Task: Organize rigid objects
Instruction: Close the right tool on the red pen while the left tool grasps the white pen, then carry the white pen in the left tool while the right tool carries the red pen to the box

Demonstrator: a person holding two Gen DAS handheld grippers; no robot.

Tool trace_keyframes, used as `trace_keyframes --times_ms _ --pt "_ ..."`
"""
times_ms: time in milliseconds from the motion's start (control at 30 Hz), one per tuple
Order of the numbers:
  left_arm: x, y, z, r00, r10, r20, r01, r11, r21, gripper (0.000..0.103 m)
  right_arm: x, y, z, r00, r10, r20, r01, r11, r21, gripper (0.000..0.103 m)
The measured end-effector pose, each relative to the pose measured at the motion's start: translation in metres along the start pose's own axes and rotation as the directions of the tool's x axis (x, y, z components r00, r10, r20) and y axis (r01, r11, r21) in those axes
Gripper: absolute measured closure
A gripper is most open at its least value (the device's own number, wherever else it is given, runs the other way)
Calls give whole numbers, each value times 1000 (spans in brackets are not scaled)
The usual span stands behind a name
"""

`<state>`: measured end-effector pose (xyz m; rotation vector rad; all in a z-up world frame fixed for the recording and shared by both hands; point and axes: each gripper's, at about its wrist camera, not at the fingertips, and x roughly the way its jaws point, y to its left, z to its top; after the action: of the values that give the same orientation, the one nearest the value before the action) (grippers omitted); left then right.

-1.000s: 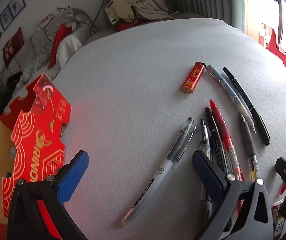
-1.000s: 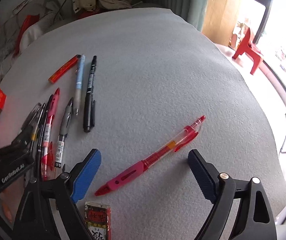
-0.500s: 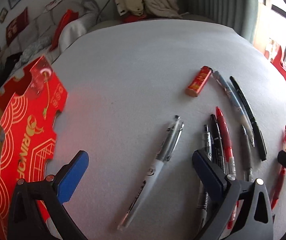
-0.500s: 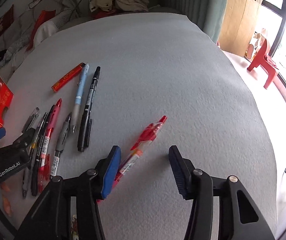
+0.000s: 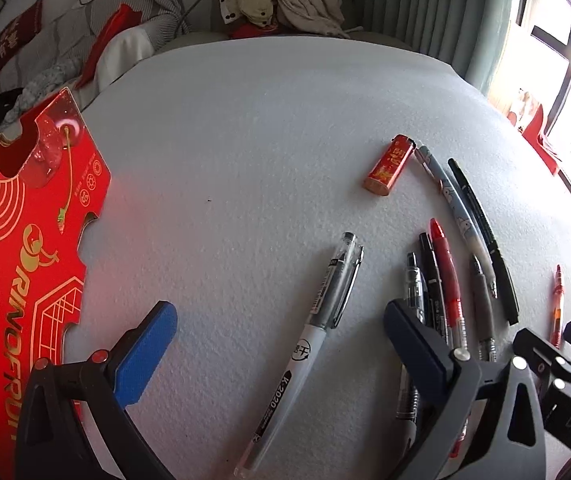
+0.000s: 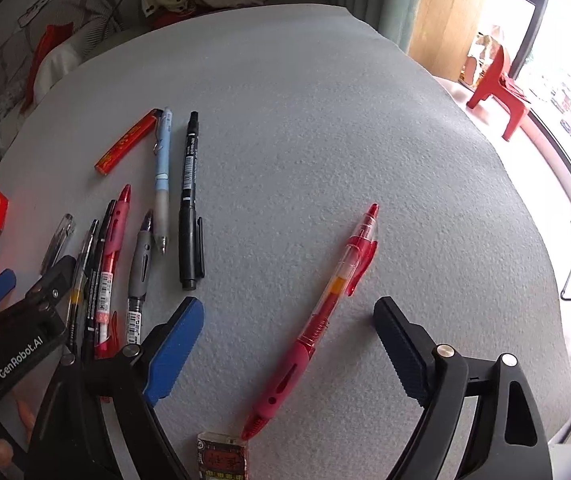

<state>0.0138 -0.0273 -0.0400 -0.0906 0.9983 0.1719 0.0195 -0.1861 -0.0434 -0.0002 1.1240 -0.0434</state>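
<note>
Surface: grey felt table (image 6: 325, 120)
Right gripper (image 6: 289, 332): jaws wide, just been opening; red pen (image 6: 325, 304) lies between them, untouched
Left gripper (image 5: 281, 340): wide, grey-capped pen (image 5: 317, 320) between jaws, untouched

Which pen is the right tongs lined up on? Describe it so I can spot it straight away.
On the grey felt table, look right of the pen cluster. One red pen lies alone, diagonal between the fingers of the open right tongs. Its clear barrel, orange band and red clip set it apart.
</note>
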Motion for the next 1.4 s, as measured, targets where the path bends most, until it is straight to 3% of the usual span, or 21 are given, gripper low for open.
trace_keyframes --times_ms 267,333,433,467,500,600,700,733,767,967,1133,1267,1400 --pt "3 -3 0 998 -57 19 55 995 79 0 -9 13 -13 999 -25 31 24 999 25 20" --pt "3 -3 1 998 -62 15 61 995 84 0 -14 16 -19 999 -8 47 9 1000 -9 33" --pt "4 -3 2 998 -64 1 63 994 87 0 -21 22 -23 999 17 52 -14 998 -57 64" --pt "4 -3 3 998 -64 -4 64 994 88 1 -22 23 -23 999 24 48 -21 997 -68 83" --pt "4 -4 4 998 -65 -5 65 994 91 1 -22 23 -24 999 31 43 -27 997 -79 90" --pt "-2 -11 2 995 -97 9 95 987 129 16 -23 19 -28 998 57 35 -53 992 -111 92" --pt "-11 -24 -2 989 -145 13 140 971 194 58 -27 8 -35 995 98 36 -94 991 -99 92" --pt "-13 -28 -2 989 -149 9 144 968 205 84 -28 4 -35 993 109 41 -104 990 -95 92" --pt "-15 -29 -2 987 -162 -5 159 966 202 89 -30 1 -38 991 122 47 -117 989 -91 92" --pt "-26 -5 -9 975 -223 -14 223 974 42 89 -41 -19 -44 975 213 68 -211 977 -38 92" --pt "-42 10 -20 974 -225 16 225 974 -4 89 -50 -26 -43 964 257 70 -257 966 1 92" --pt "-42 3 -26 978 -208 12 208 978 14 89 -30 -16 -40 985 174 6 -174 983 -61 91" --pt "-37 -2 -32 977 -211 -7 211 977 17 89 -27 7 -28 996 84 -4 -84 979 -185 91"
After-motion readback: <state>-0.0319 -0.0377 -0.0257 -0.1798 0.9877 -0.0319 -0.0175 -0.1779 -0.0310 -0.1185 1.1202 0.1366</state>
